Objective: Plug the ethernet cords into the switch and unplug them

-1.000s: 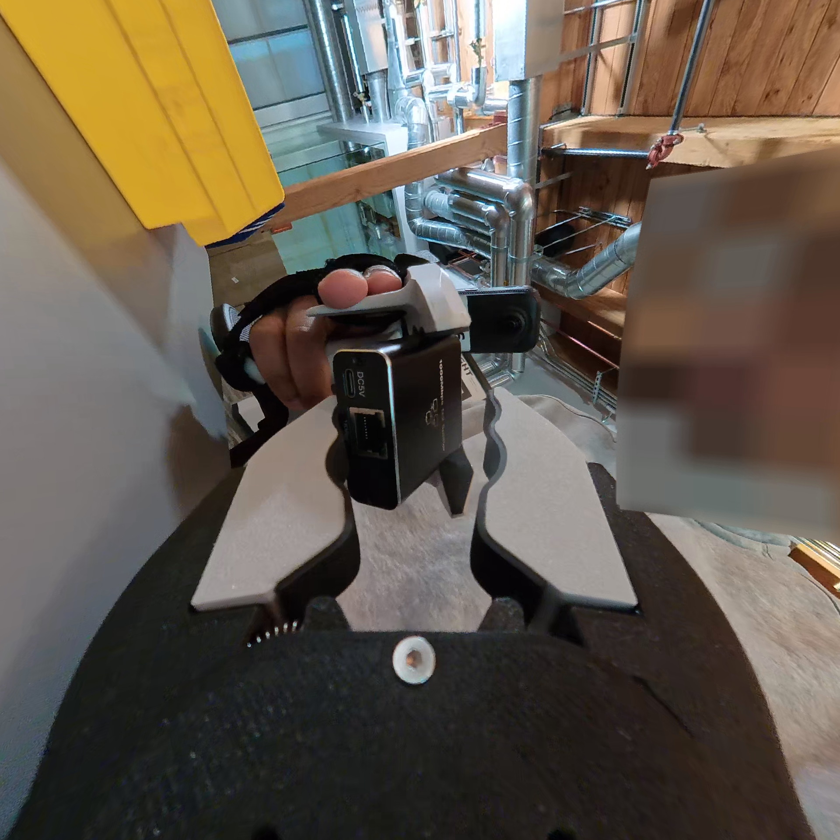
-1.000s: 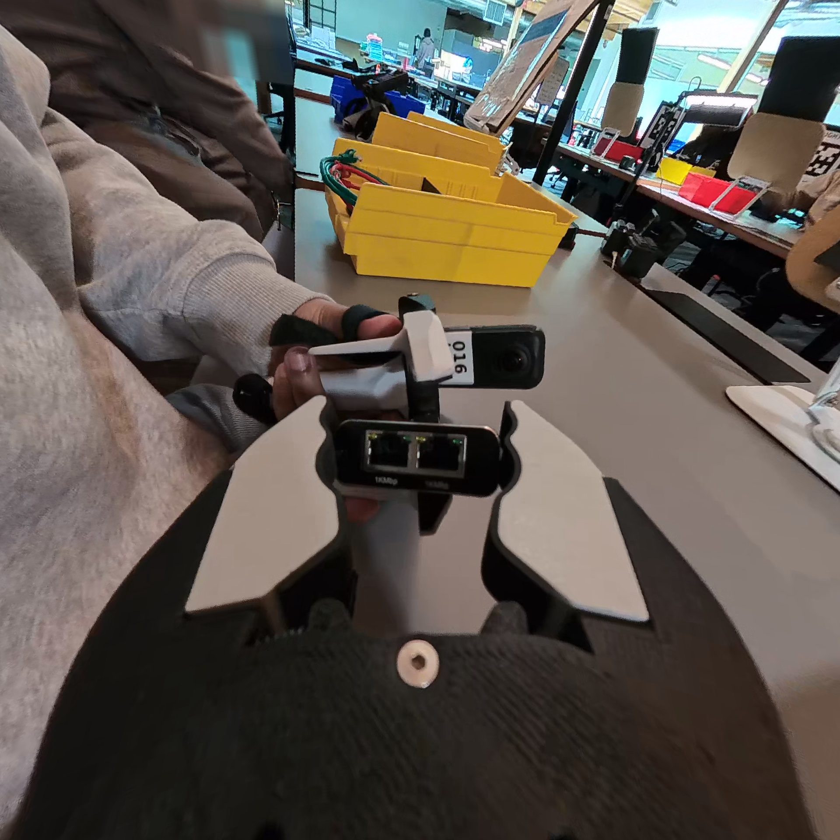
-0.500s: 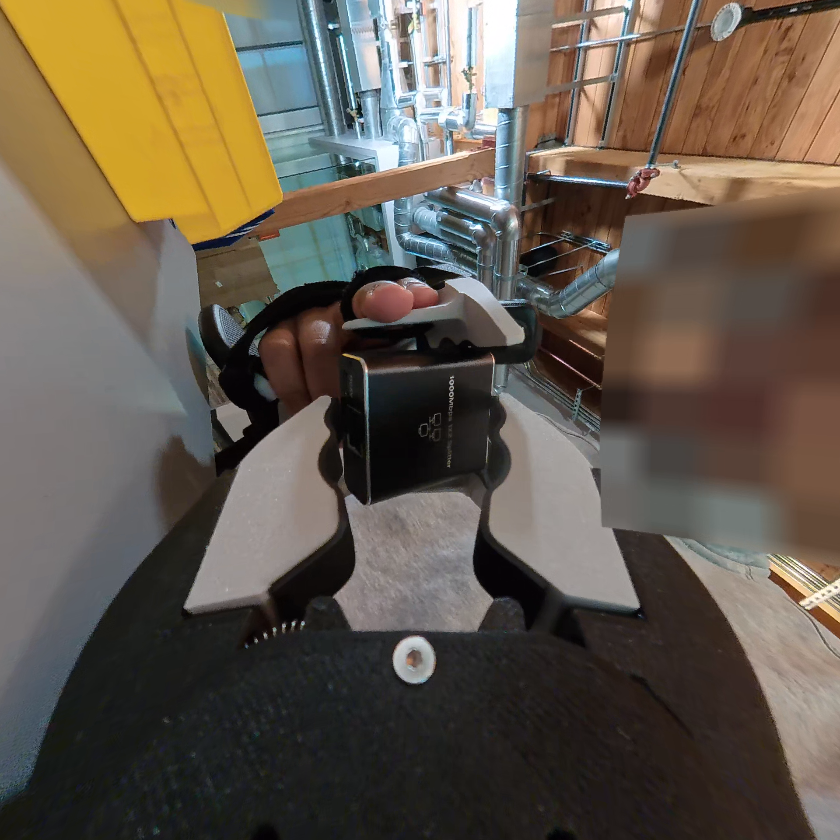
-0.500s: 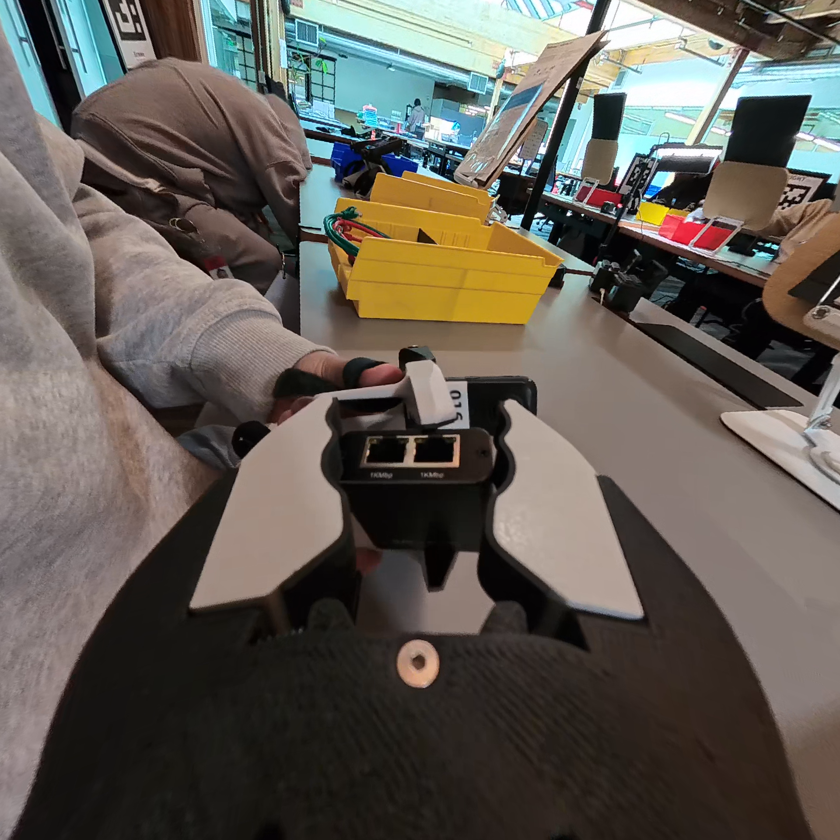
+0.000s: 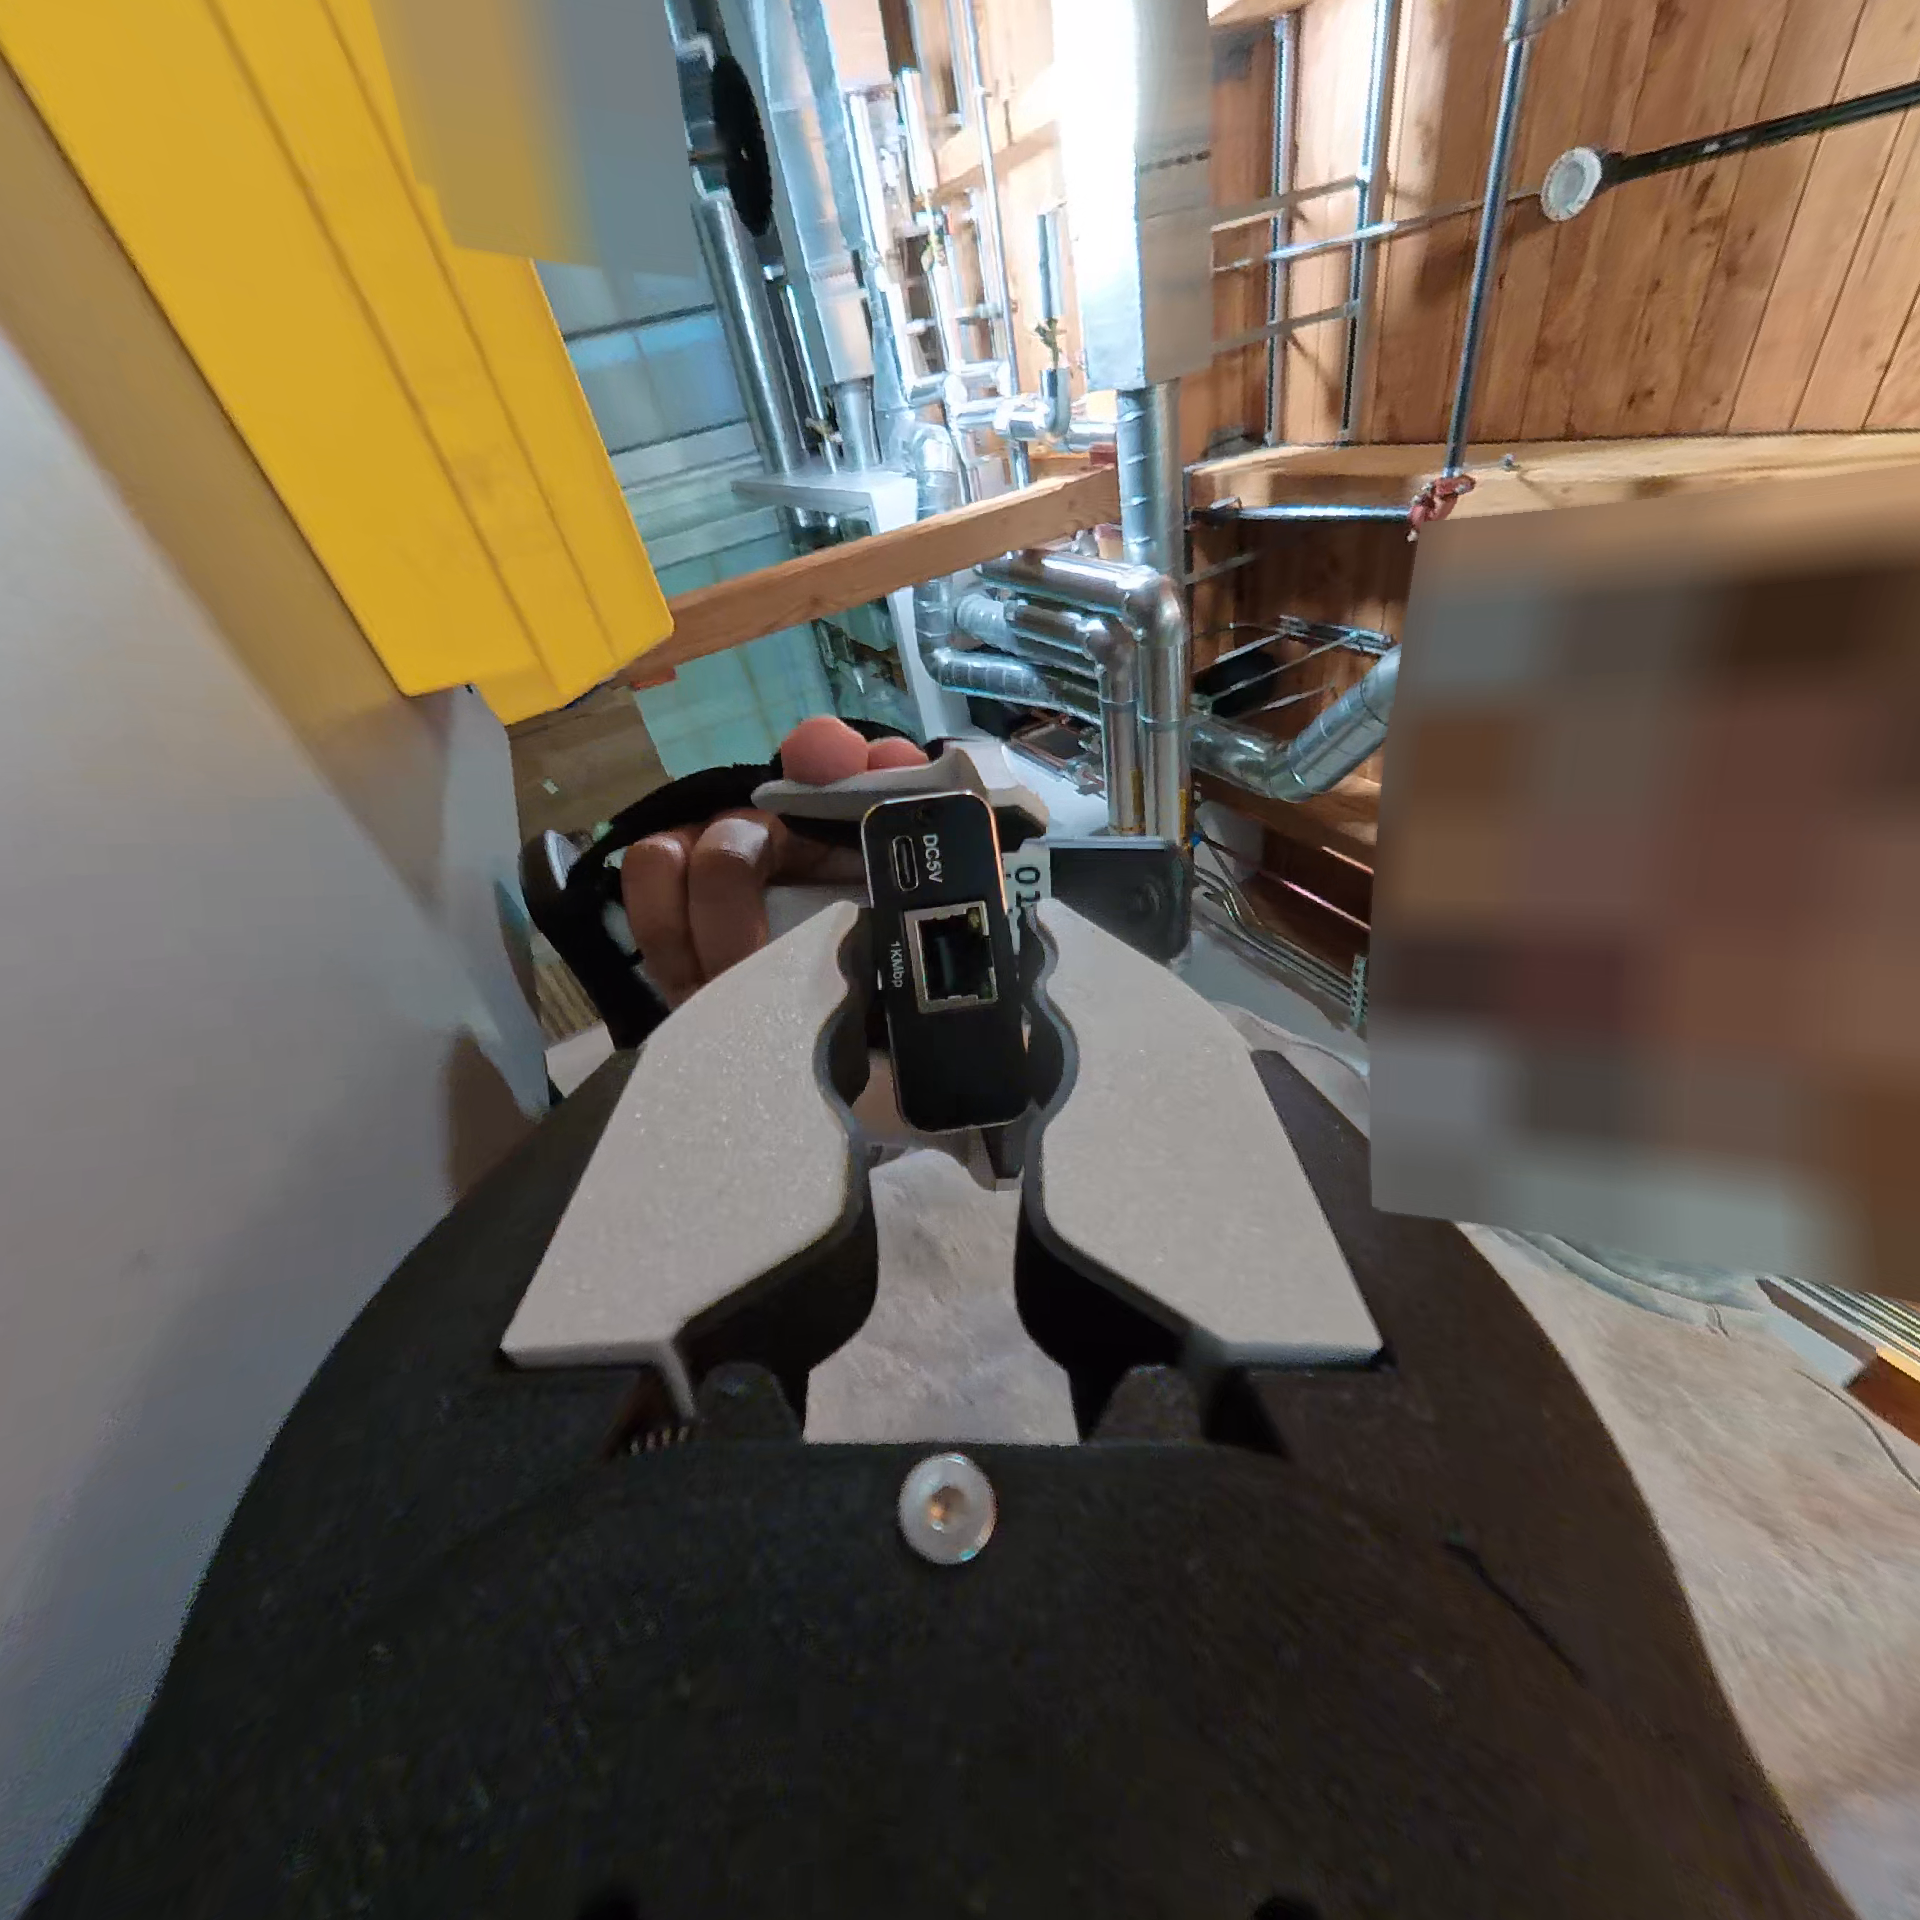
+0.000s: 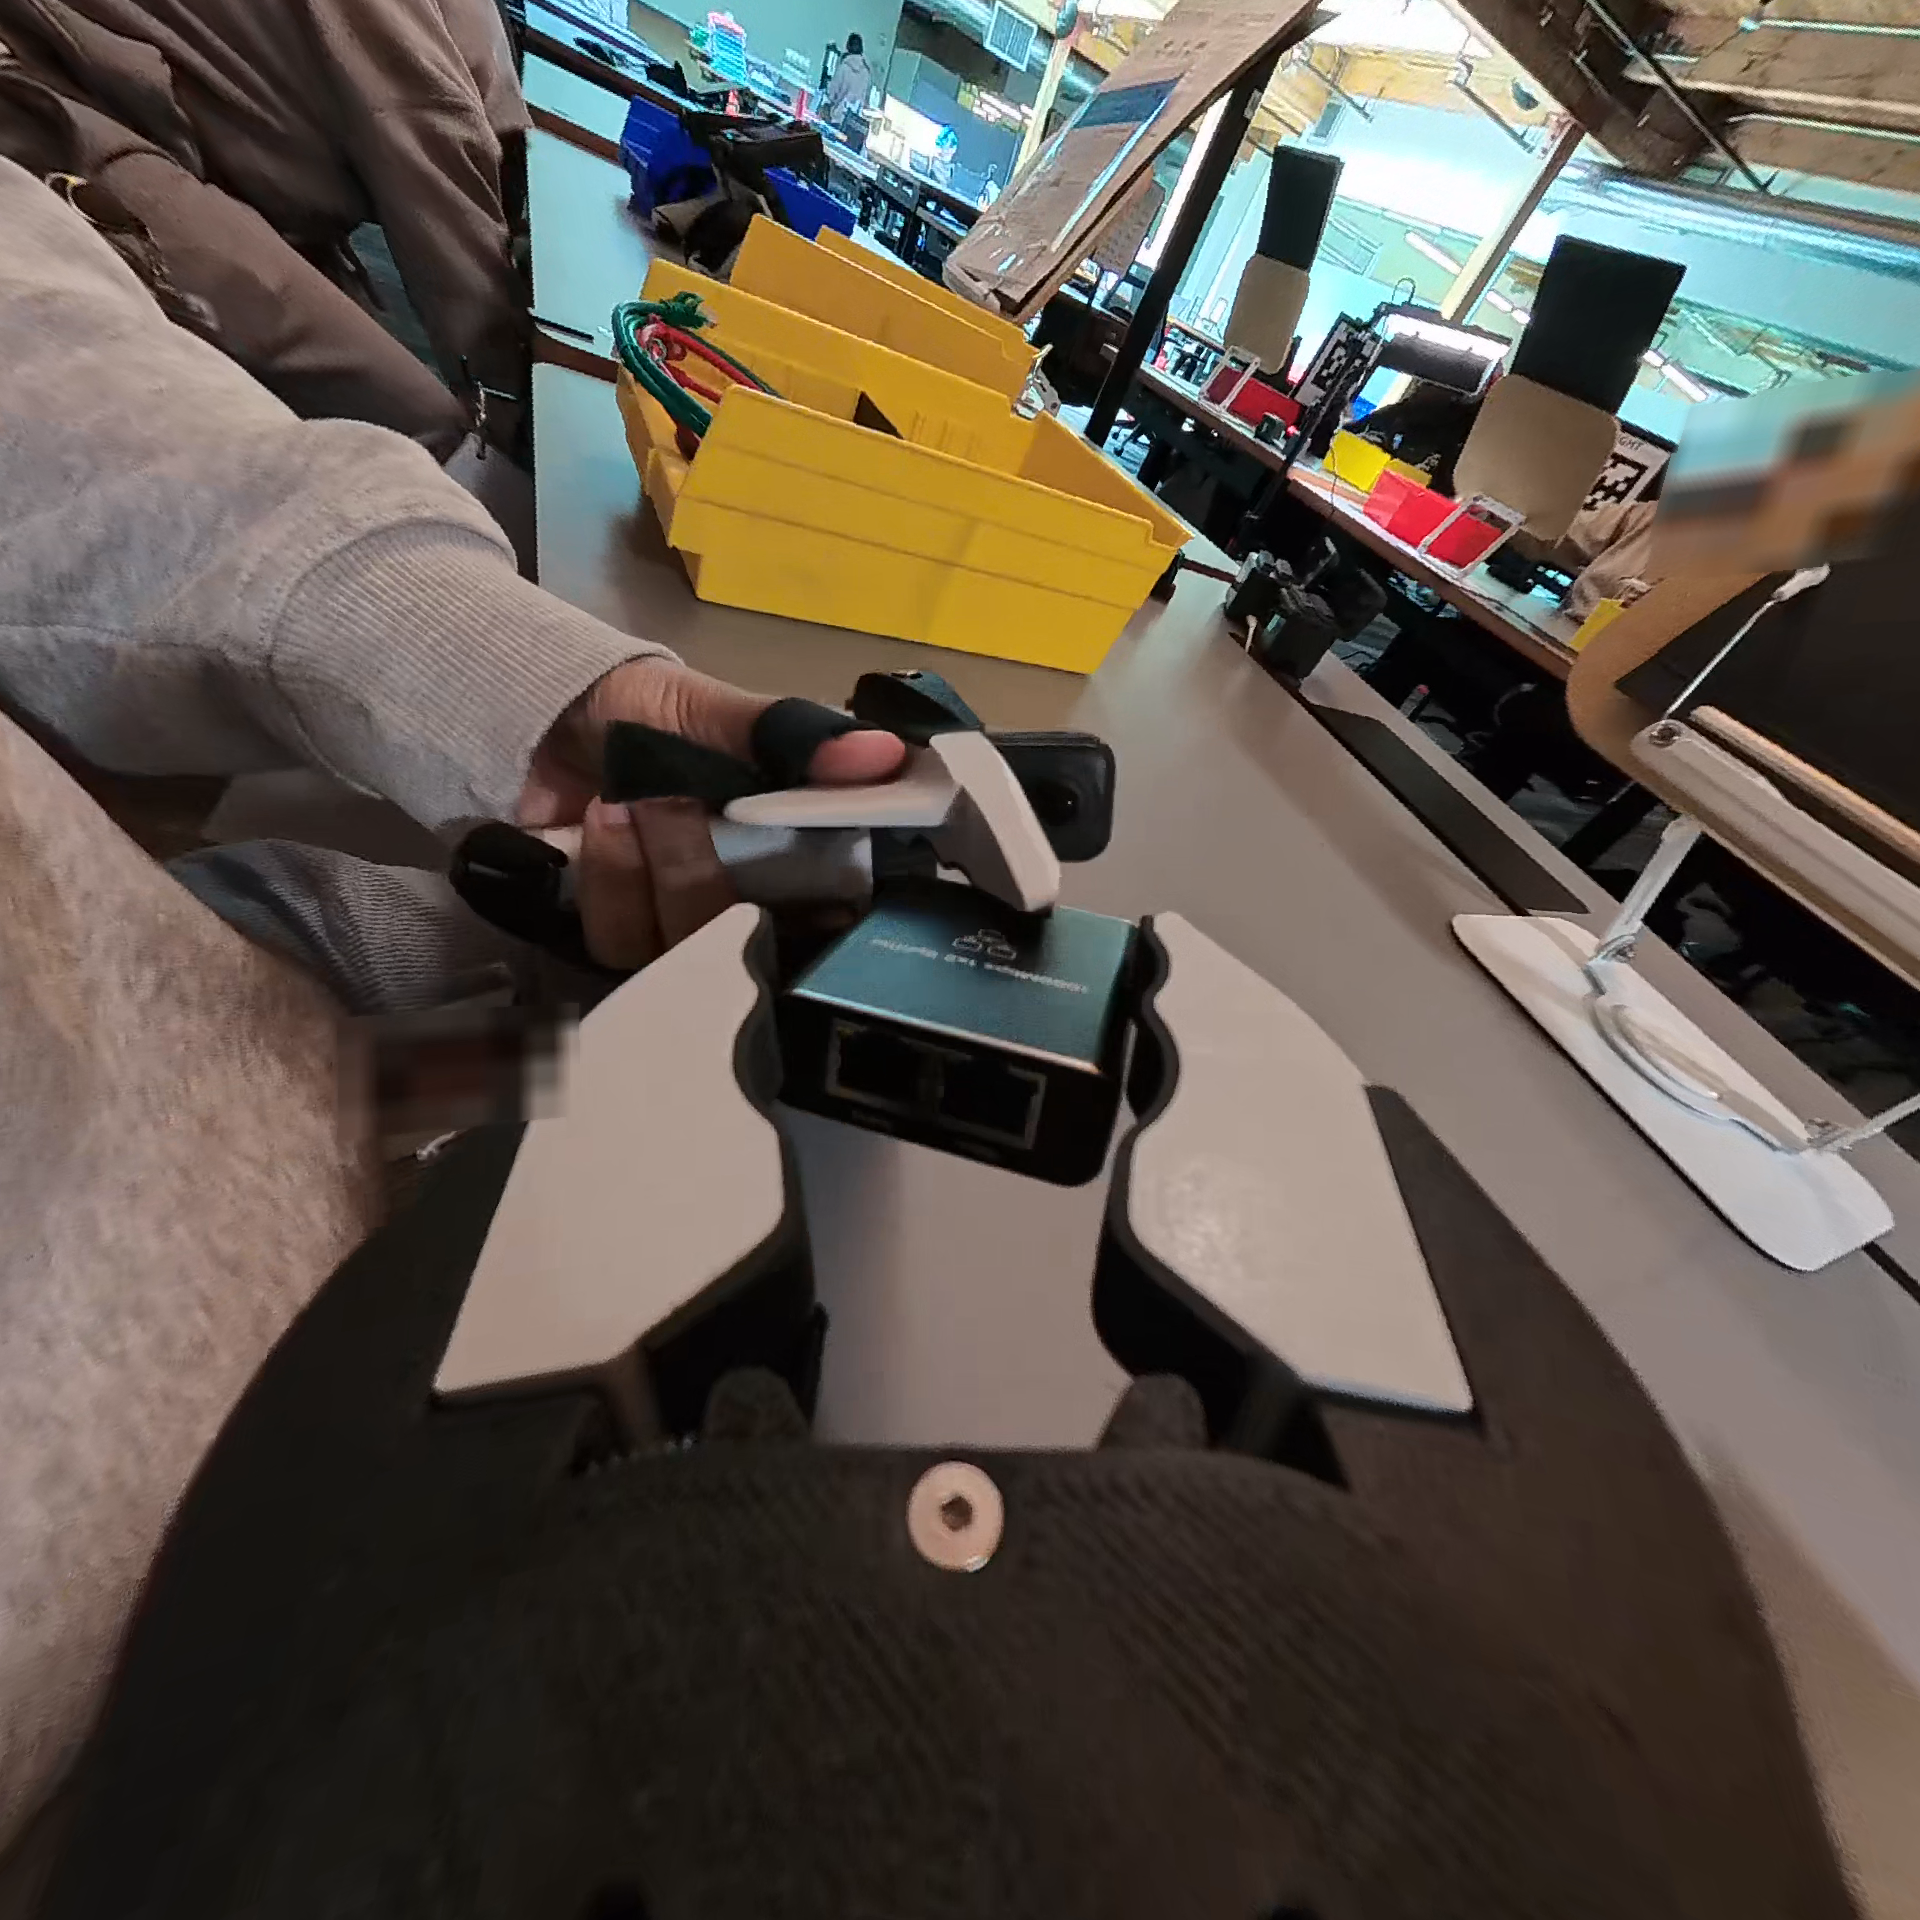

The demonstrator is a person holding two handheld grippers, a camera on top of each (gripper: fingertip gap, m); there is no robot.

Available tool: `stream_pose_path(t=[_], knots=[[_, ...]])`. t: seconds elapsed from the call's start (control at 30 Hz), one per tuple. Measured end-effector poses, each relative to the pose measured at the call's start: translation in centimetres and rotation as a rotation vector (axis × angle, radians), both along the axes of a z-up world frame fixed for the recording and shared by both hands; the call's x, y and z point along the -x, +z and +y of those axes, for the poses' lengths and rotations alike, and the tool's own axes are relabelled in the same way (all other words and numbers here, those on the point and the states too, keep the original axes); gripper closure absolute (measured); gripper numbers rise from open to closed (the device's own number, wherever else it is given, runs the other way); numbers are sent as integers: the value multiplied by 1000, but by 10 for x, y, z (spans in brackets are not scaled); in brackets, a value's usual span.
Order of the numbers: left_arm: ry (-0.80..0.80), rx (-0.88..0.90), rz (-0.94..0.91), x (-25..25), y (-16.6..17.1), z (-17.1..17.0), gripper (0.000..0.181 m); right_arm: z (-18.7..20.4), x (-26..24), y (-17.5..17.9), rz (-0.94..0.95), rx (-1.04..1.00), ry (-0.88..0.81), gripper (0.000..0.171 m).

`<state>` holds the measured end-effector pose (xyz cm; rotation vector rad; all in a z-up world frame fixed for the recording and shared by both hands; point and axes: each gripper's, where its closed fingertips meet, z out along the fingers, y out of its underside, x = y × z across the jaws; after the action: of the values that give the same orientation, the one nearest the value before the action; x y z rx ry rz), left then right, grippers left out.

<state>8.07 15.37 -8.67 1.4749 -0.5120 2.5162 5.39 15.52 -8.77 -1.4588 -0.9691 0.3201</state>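
Observation:
A small black ethernet switch (image 5: 940,997) is held in the air above the grey table (image 6: 1299,831), between both grippers, which face each other. My left gripper (image 5: 940,920) is shut on its flat faces; the end with one port faces this camera. My right gripper (image 6: 951,935) is shut on its narrow sides, and the switch (image 6: 956,1029) shows two empty ports here. The left gripper (image 6: 935,821), in a gloved hand, presses a white finger on the switch's top. The right gripper (image 5: 862,795) shows behind the switch. Green and red cords (image 6: 675,353) lie in a bin.
Yellow bins (image 6: 914,561) stand on the table beyond the grippers, and one yellow bin (image 5: 364,364) also shows in the left wrist view. A white stand base (image 6: 1662,1122) sits at the right. A grey sleeve (image 6: 260,582) fills the left. Small black objects (image 6: 1288,613) lie near the table's edge.
My left gripper's fingers have narrowed from wide open onto the switch. The switch's single-port end has turned to face the left camera. My right gripper has kept hold and tilted downward.

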Motion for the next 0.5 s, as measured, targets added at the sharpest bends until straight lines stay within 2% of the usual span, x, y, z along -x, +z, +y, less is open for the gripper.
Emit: stream_pose_path(t=[0.1,0.27,0.5], knots=[[-75,-12,-21,-1,2,-16,154,-2,3,1,21,6,19,106],[-63,-16,-17,-4,2,-17,157,-1,3,2,28,1,18,106],[47,36,-32,-4,4,3,157,12,-9,0,35,28,-89,106]])
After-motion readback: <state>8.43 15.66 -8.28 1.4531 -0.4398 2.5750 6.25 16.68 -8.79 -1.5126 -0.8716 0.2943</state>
